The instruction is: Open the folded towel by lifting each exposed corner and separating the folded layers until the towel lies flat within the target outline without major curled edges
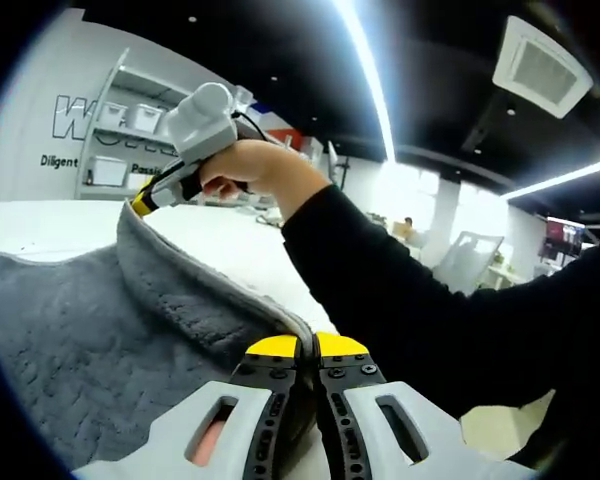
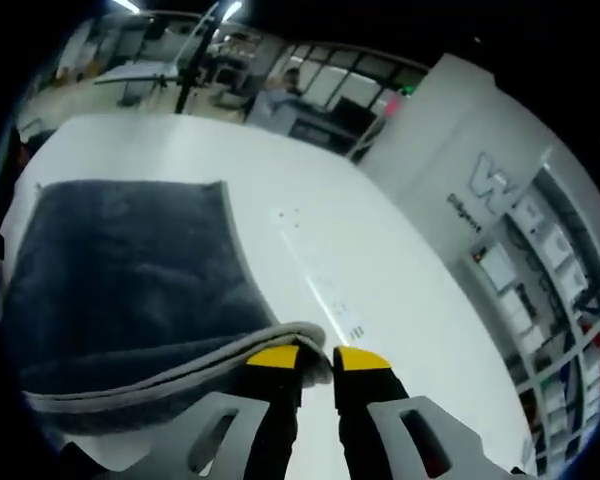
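Left gripper view: left gripper [image 1: 307, 347] clamped on grey towel [image 1: 100, 330] edge; right gripper [image 1: 145, 200] pinches the far corner, lifted. Right gripper view: right gripper [image 2: 315, 358] nipping the towel [image 2: 120, 270] hem, over the white table [image 2: 360, 260]; shelving [image 2: 540, 290] beyond.

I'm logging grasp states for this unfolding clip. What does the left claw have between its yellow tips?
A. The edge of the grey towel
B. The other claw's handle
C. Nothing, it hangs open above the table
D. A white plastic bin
A: in the left gripper view the left claw has its yellow tips closed together on the hemmed edge of the grey towel.
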`<state>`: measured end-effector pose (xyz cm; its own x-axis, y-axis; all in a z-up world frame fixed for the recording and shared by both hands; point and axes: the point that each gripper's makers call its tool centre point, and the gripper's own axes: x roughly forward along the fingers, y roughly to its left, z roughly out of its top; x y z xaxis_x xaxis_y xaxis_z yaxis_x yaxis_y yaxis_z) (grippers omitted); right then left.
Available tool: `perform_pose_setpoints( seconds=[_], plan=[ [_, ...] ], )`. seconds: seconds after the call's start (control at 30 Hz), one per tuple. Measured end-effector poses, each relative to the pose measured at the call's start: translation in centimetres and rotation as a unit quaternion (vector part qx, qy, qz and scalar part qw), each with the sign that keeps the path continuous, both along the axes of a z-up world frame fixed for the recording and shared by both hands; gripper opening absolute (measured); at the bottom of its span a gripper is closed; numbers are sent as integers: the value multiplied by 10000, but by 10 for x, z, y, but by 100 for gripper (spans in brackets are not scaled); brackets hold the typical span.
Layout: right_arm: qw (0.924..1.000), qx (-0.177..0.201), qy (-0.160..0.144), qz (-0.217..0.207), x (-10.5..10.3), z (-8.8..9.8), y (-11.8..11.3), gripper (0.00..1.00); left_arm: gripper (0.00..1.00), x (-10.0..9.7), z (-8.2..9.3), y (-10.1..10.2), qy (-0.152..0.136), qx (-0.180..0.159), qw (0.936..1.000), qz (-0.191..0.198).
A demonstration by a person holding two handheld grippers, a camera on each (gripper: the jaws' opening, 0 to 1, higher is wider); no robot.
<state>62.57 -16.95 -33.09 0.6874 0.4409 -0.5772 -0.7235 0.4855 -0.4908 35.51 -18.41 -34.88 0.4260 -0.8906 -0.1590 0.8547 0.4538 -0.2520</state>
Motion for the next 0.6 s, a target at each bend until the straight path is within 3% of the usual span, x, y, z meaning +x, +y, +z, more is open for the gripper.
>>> perform_pose_setpoints(
  seconds=[0.6],
  plan=[
    [9985,-361,23,-400,14,-10,-31,18,3,2,-13,-9,95,54,9999,-7]
  ],
)
